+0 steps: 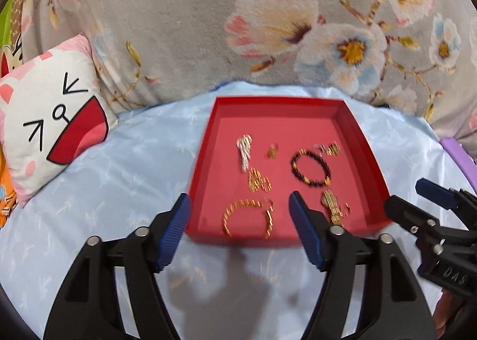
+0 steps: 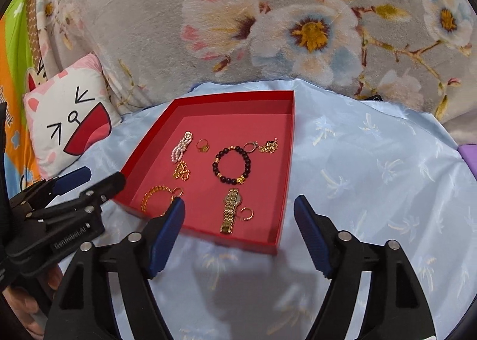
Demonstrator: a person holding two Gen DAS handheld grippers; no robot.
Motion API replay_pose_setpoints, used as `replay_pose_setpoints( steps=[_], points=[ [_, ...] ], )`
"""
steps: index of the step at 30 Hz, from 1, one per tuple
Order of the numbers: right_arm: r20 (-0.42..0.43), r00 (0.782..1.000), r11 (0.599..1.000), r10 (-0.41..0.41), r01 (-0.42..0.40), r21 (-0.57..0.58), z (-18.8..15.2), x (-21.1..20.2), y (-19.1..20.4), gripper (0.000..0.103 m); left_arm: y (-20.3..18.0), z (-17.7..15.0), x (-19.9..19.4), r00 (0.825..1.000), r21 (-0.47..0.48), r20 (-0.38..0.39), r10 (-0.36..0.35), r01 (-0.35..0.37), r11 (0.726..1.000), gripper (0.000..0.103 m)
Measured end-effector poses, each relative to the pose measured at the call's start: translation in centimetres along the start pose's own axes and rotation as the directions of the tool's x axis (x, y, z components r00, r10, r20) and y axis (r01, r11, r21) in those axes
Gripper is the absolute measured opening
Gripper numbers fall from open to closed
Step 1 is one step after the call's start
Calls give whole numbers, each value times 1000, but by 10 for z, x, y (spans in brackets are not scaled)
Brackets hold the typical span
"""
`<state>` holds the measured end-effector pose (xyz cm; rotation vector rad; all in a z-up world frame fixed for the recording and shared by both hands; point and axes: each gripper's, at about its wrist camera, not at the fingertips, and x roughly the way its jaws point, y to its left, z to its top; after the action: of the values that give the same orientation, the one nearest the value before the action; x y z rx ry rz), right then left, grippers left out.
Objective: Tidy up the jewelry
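A shallow red tray (image 1: 208, 161) (image 2: 286, 191) lies on a light blue cloth. In it lie a dark bead bracelet (image 1: 311, 168) (image 2: 232, 164), a gold watch (image 1: 332, 210) (image 2: 231, 210), a gold chain bracelet (image 1: 247, 217) (image 2: 155, 197), a pearl piece (image 1: 244, 152) (image 2: 181, 146), a gold ring (image 2: 202, 145), a small gold chain (image 2: 182, 171) and a hoop (image 2: 246, 214). My left gripper (image 1: 238, 223) is open and empty over the tray's near edge. My right gripper (image 2: 238, 226) is open and empty at the tray's near right corner.
A cat-face cushion (image 1: 50, 119) (image 2: 68, 119) lies left of the tray. A grey floral blanket (image 1: 208, 27) rises behind. A purple object (image 1: 456, 155) sits at the right edge. Light blue cloth (image 2: 372, 161) spreads right of the tray.
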<state>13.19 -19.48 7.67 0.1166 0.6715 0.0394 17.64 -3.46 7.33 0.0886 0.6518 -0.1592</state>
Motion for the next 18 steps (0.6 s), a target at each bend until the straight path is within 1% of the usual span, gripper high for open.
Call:
replay_pose_setpoints(
  steps=[1,2,5,9,13,18],
  points=[
    [0,1000,1000,-12,12,-4,-3,-2,3,79,-1,-3,-1,1000,-2,-7,6,-6,1000,76],
    [0,1000,1000,-21,21,-6,-5,-3,5,79,-3,-6,-3,1000,1,-13,13,-13,1000,79],
    [-7,999,999,-34,34,2,-12,-7,10,82,-5,-12,-6,999,5,-26,40,-40,999,81],
    [-14,999,999,-48,48,23,-16,-7,9,86,-2,-16,-4,998,-9,-45,46,-47,999,85],
    [-12,997,997,-73,73,6,-18,-4,11,86,-4,-20,1,996,10,-55,75,-75,997,87],
    [-11,995,995,-102,102,-21,-21,-1,14,86,-4,-25,9,993,14,-74,93,-92,996,87]
  ],
)
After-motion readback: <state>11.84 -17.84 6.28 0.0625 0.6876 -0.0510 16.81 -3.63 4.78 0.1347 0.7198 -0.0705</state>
